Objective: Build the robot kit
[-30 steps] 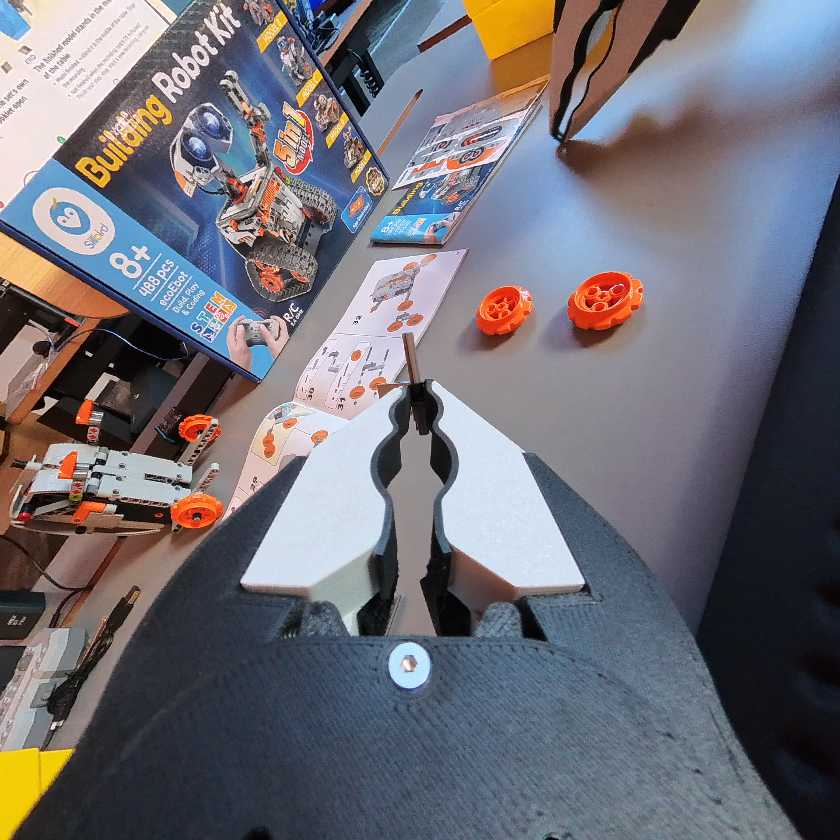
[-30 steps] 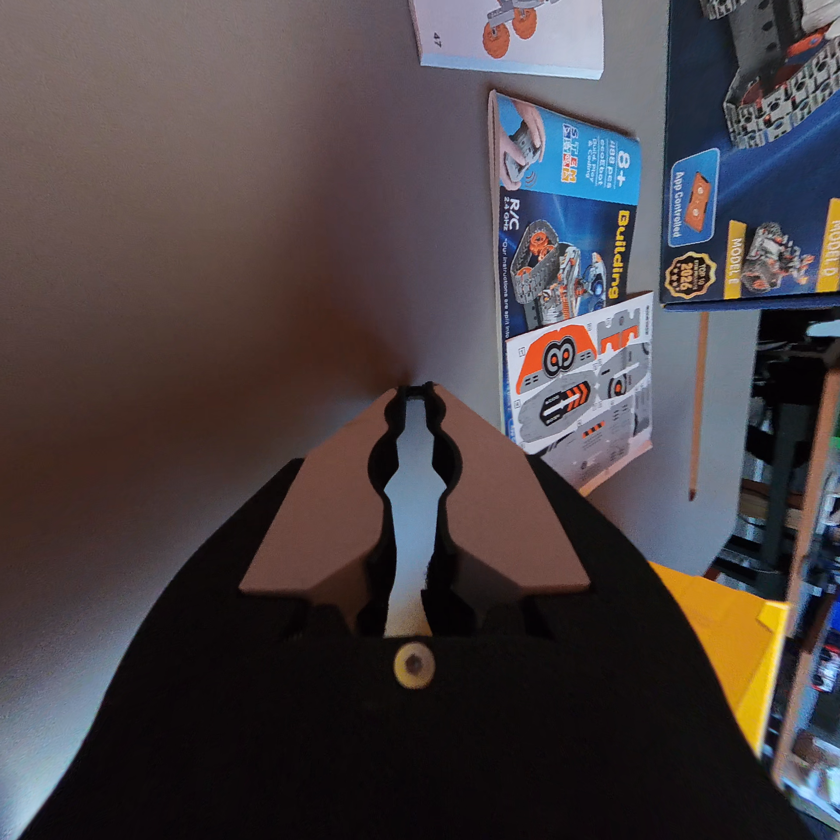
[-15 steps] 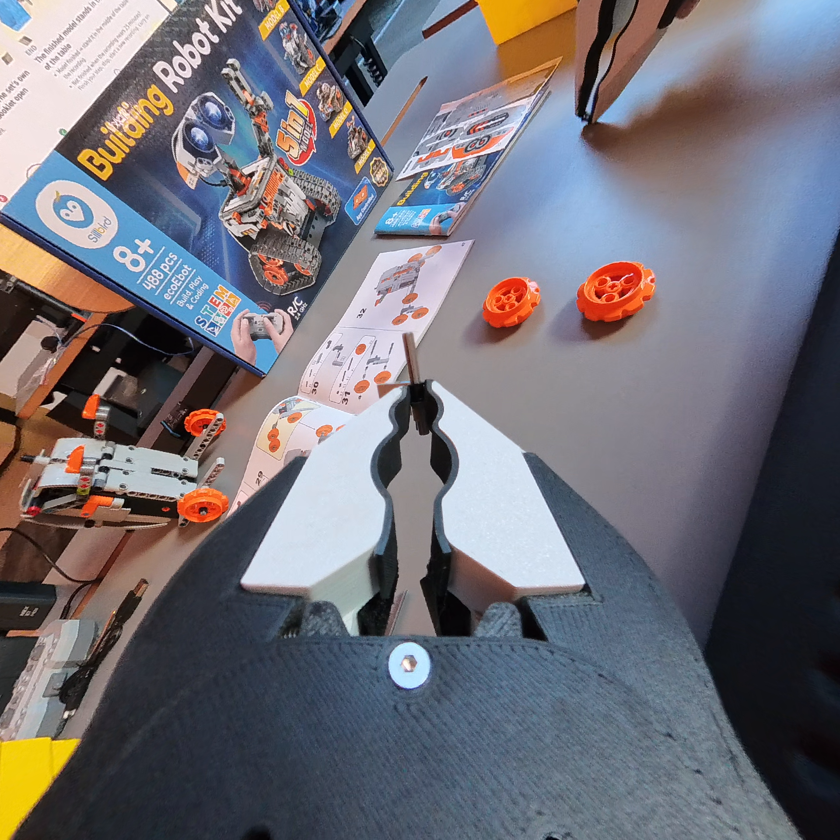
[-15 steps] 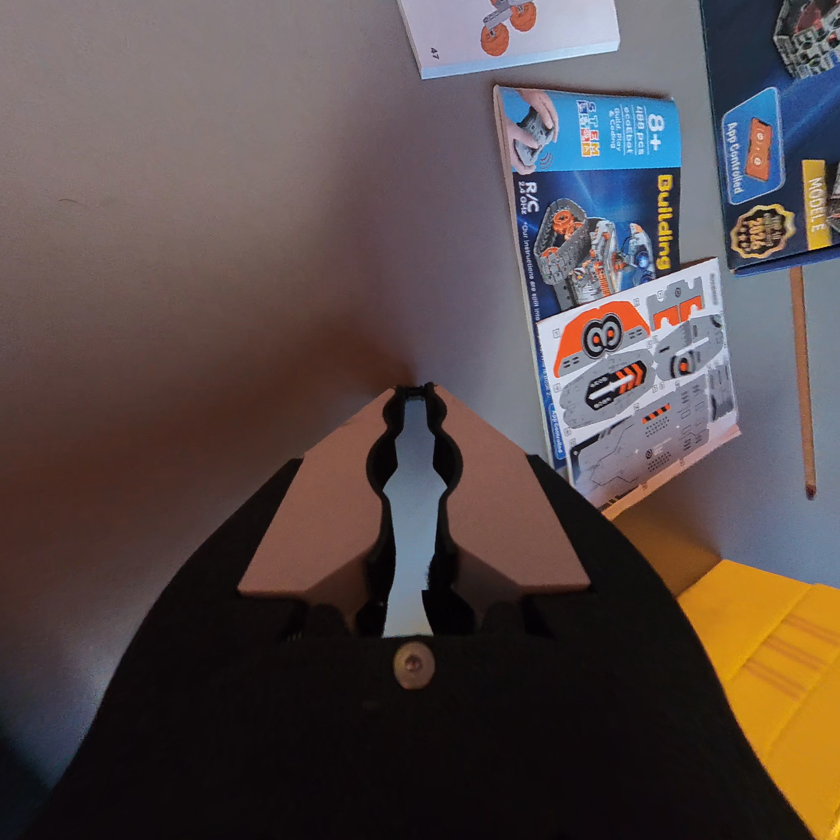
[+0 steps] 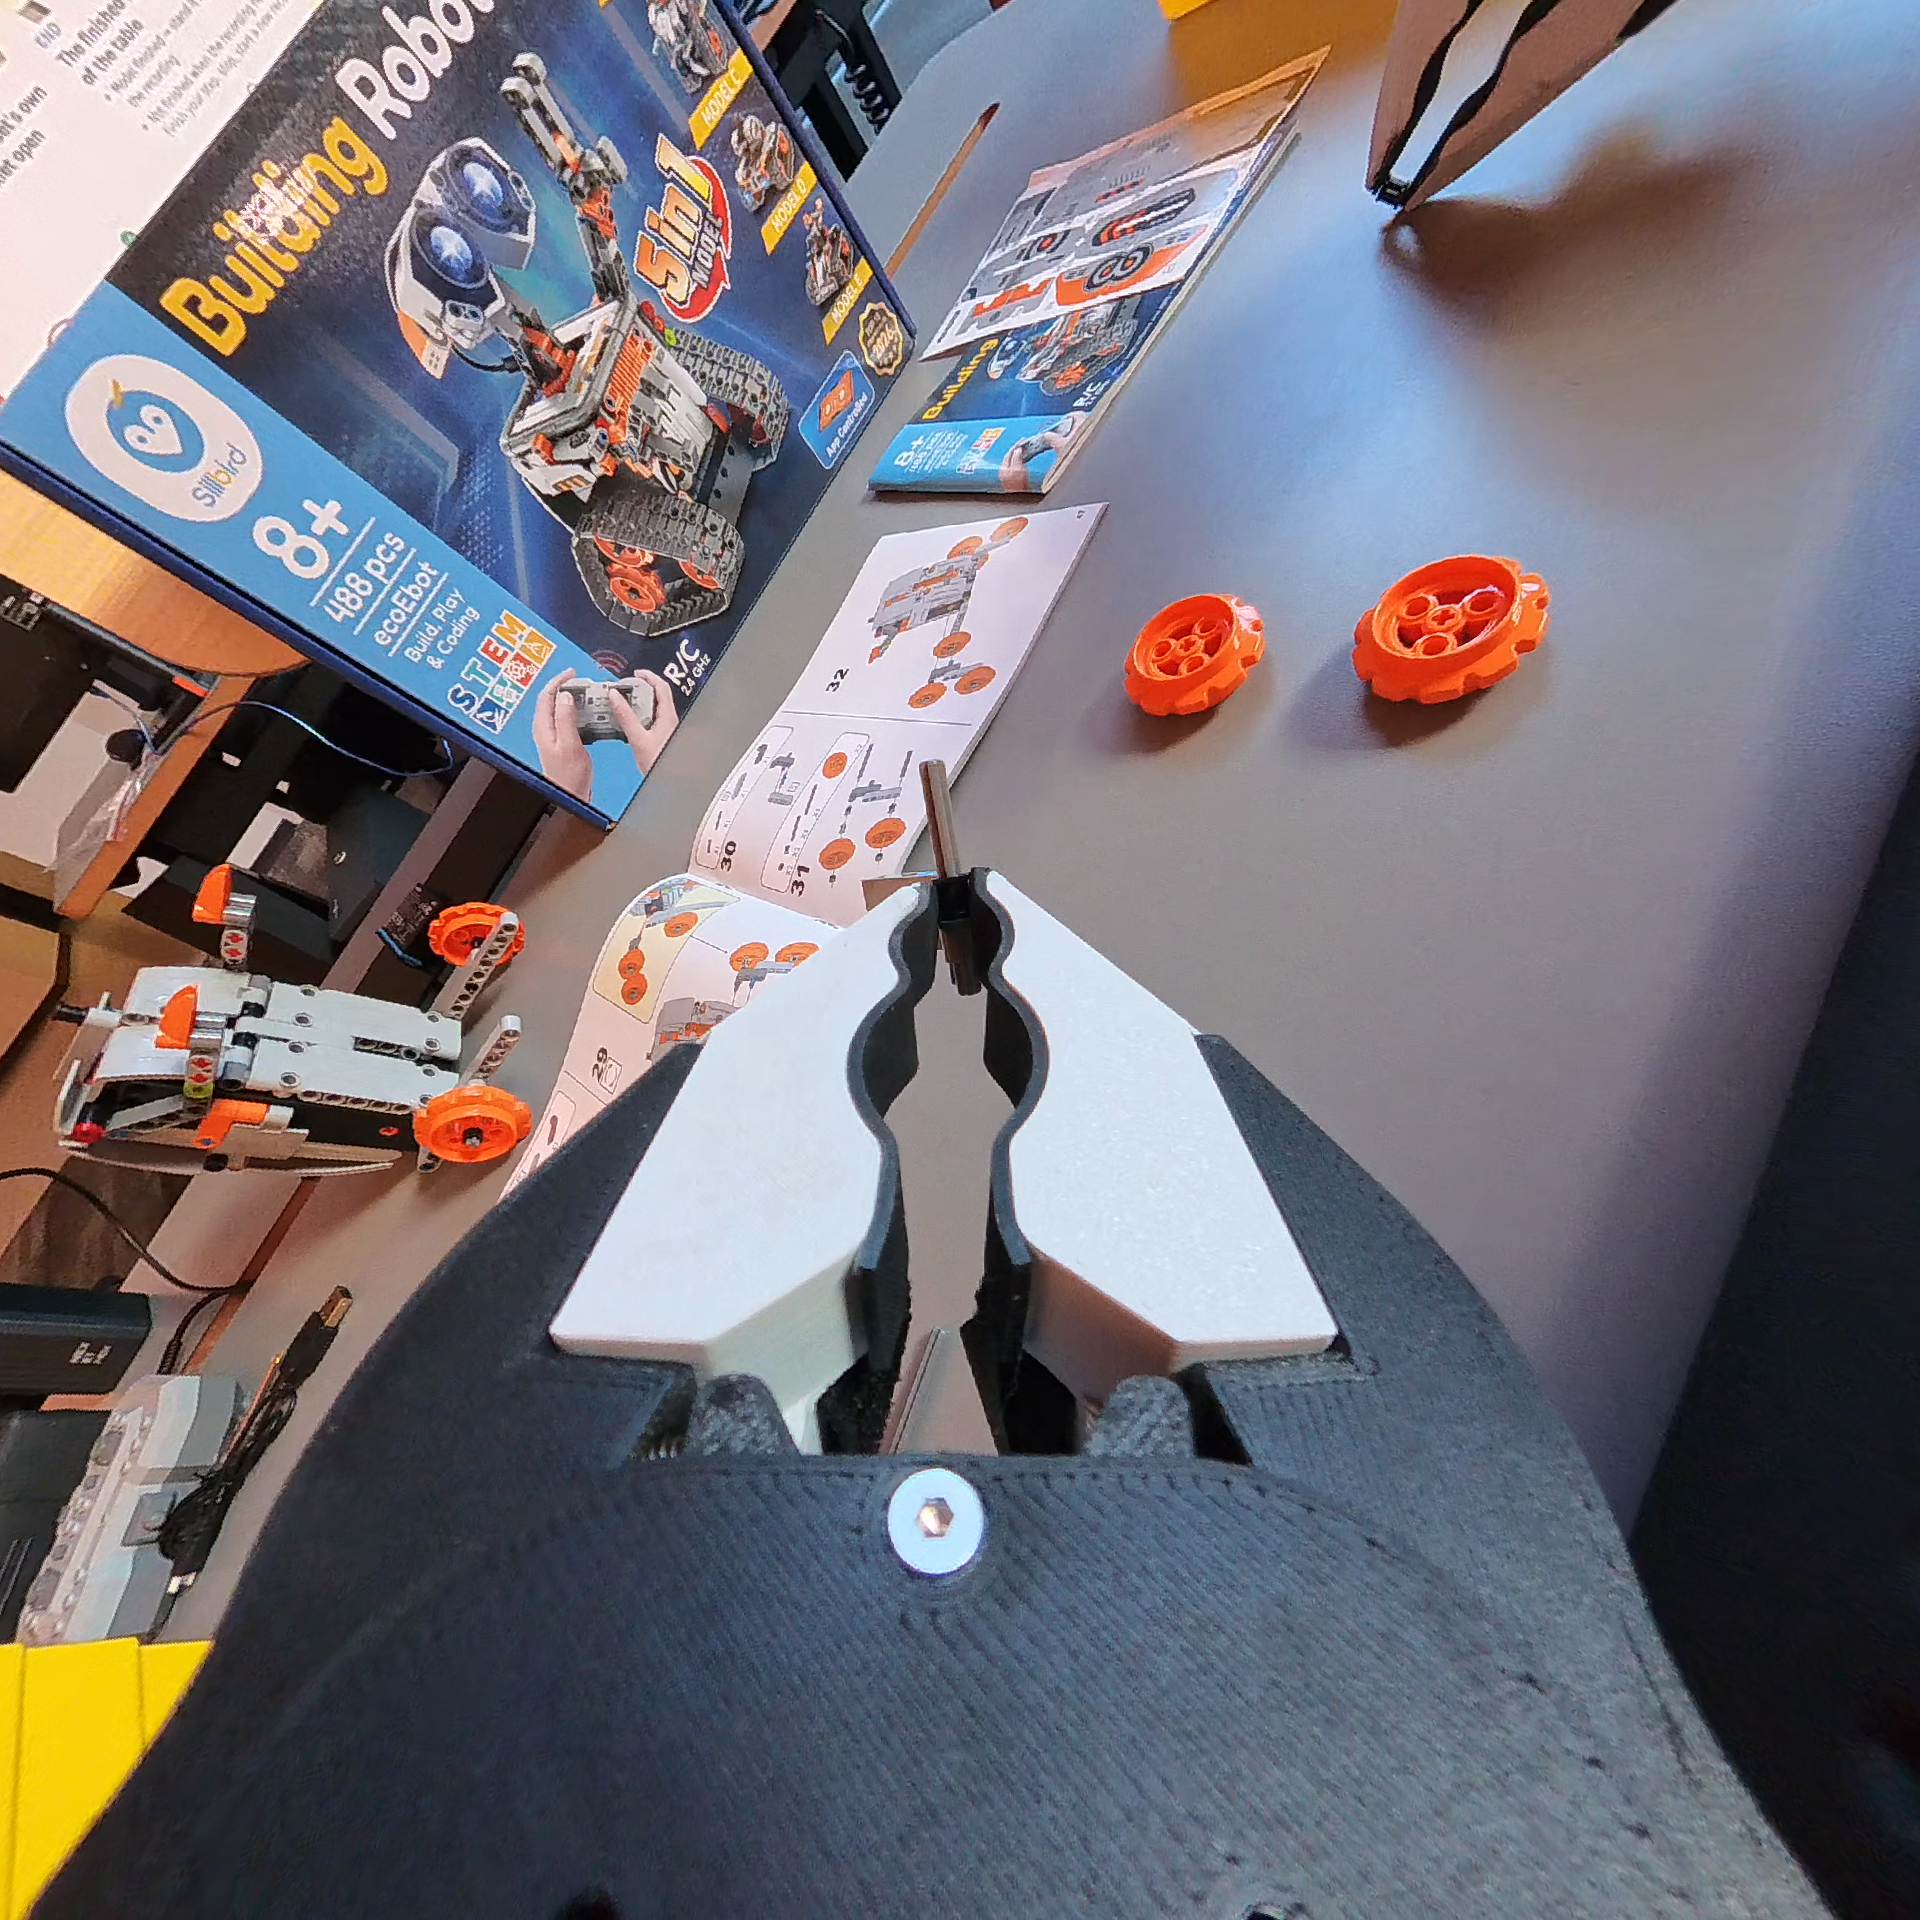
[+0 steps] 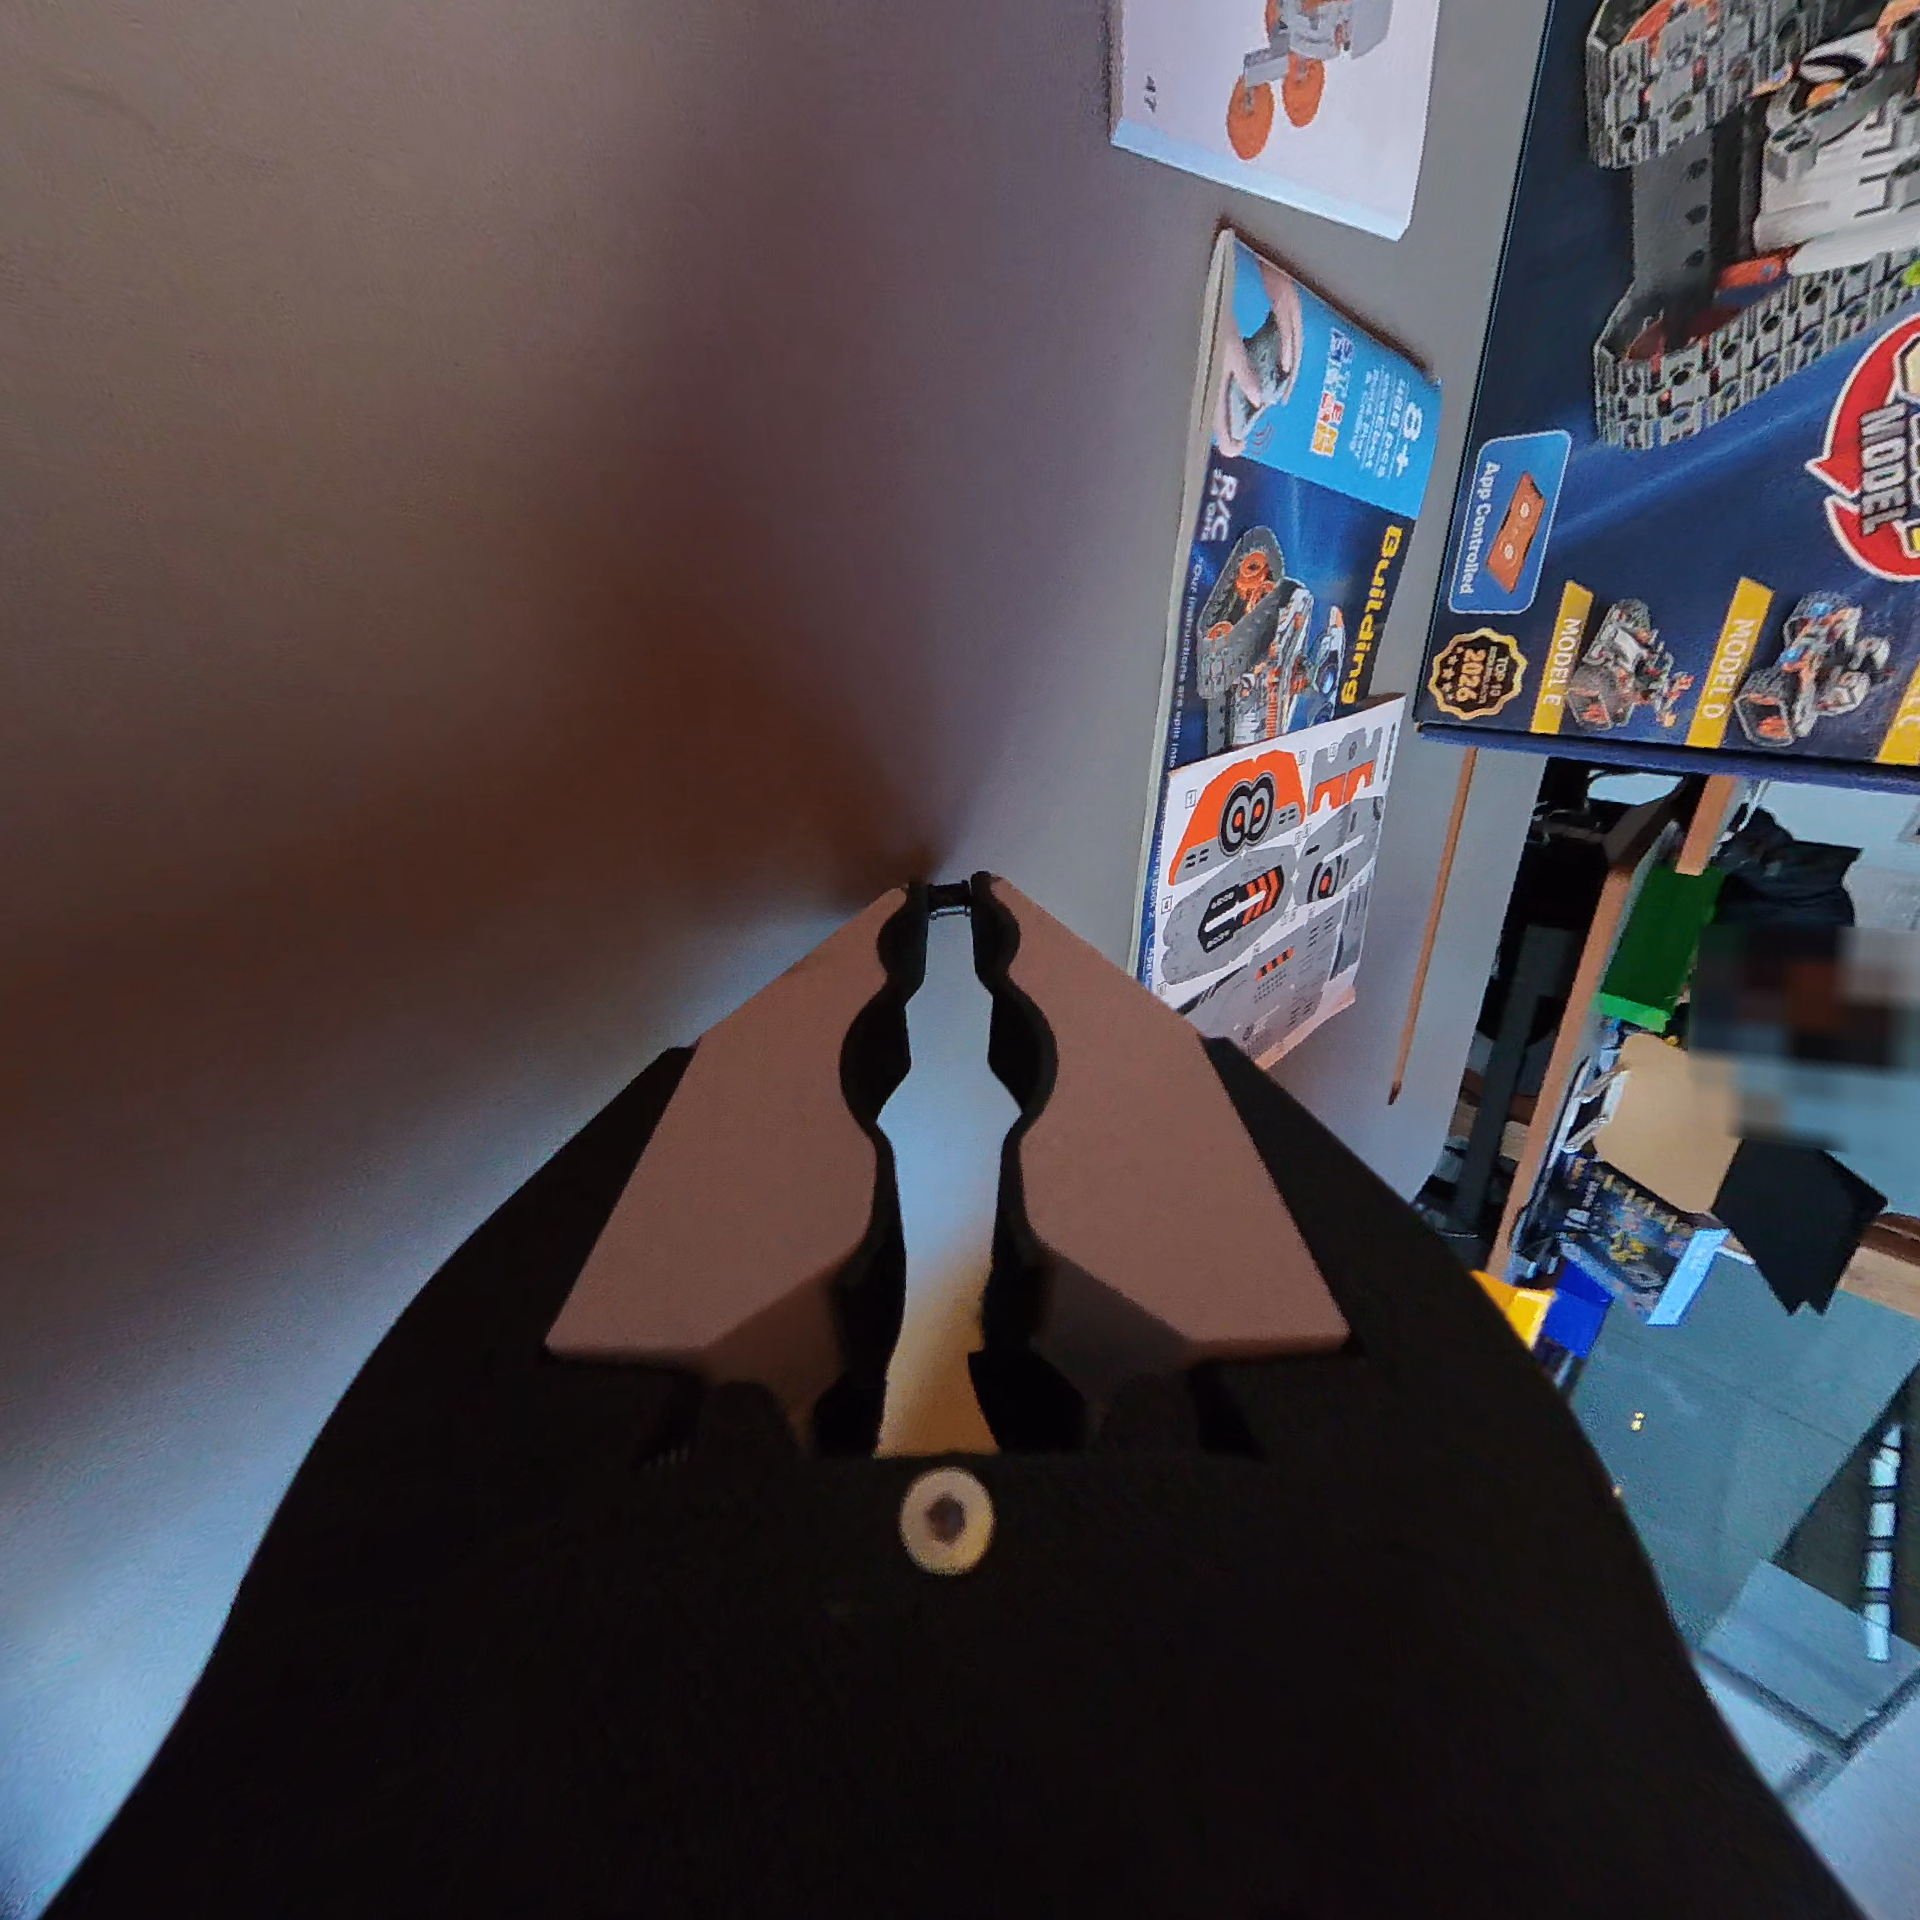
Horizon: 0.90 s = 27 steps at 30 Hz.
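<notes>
My left gripper is shut on a thin dark grey axle that sticks out past its tips, held above the grey table beside an open instruction booklet. Two orange toothed wheels lie on the table ahead to the right. My right gripper is pinched on a small black piece just above the table. It also shows in the left wrist view, tips down near the table.
A blue kit box lies along the table's far side. A blue manual with a sticker sheet lies beside it. A partly built white and orange model stands at the left, near a grey battery unit with cable. A thin wooden stick lies by the edge. The grippers' ends are close to 30 cm from one another.
My left gripper has kept hold of the axle and drifted slightly. My right gripper has tilted and swung, bringing the kit box and the room beyond the table edge into view.
</notes>
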{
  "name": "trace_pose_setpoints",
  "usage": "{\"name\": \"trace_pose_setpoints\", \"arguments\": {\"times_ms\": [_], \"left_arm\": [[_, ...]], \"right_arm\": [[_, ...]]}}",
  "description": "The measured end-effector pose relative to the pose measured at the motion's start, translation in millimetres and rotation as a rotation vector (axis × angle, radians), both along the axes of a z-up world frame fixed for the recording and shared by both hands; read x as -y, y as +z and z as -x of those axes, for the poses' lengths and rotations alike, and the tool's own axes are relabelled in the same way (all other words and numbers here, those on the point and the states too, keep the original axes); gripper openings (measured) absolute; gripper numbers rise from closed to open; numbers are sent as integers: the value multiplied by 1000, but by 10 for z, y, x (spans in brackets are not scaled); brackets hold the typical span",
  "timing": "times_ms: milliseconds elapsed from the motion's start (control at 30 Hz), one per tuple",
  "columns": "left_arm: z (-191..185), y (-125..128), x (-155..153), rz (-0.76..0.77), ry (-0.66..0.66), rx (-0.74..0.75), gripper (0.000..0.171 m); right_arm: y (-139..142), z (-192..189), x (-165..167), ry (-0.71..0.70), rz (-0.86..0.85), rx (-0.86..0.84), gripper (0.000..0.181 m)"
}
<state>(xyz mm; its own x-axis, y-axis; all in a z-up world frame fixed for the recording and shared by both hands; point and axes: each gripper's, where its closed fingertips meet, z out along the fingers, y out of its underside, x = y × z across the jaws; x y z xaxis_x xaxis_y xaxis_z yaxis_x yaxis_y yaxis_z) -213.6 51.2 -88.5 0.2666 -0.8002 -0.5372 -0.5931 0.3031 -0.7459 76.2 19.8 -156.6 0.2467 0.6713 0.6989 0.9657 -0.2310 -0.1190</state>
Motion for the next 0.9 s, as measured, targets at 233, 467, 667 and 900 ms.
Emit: {"name": "trace_pose_setpoints", "arguments": {"times_ms": [233,467,667,900], "left_arm": [[8,34,12,-2,-3,13,2],[3,55,36,-1,-13,22,2],[6,38,27,7,-10,17,3],[-1,31,37,6,-16,13,3]], "right_arm": [[20,75,90,-19,79,-194,16],[196,-21,88,-271,340,-722,11],[123,25,110,-739,838,-1013,13],[-29,-6,112,-953,978,-870,20]]}}
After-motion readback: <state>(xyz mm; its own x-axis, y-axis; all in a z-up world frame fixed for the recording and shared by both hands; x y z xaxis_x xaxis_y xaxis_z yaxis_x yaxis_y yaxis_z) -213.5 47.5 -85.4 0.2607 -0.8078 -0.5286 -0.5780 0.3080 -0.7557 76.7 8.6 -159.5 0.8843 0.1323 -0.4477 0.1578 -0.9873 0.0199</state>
